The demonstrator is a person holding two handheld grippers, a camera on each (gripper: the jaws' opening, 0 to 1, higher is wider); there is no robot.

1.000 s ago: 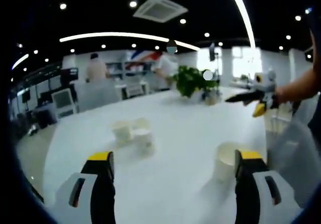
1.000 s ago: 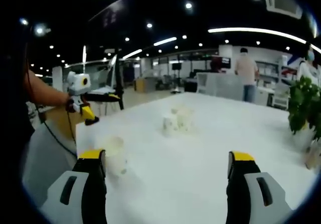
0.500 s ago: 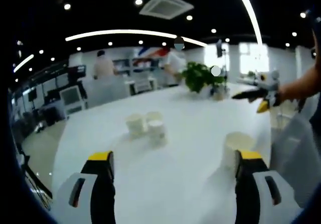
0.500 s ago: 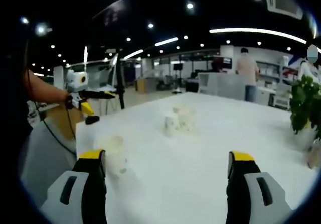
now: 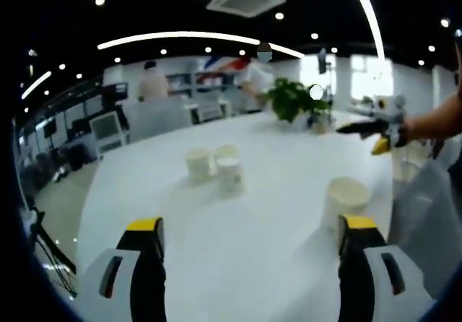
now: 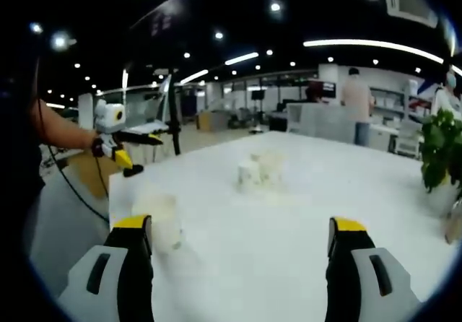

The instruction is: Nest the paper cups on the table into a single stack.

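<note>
Paper cups sit unstacked on the surface ahead; both grippers, left gripper and right gripper, hover released, lining up.

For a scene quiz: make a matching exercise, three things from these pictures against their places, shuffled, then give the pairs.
Things:
1. lone paper cup
2. cluster of three paper cups
3. potted plant

Places:
A. far edge of the white table
B. mid-table, standing together
C. near edge, beside the left tongs, which are open

Pairs: 1-C, 2-B, 3-A
</note>
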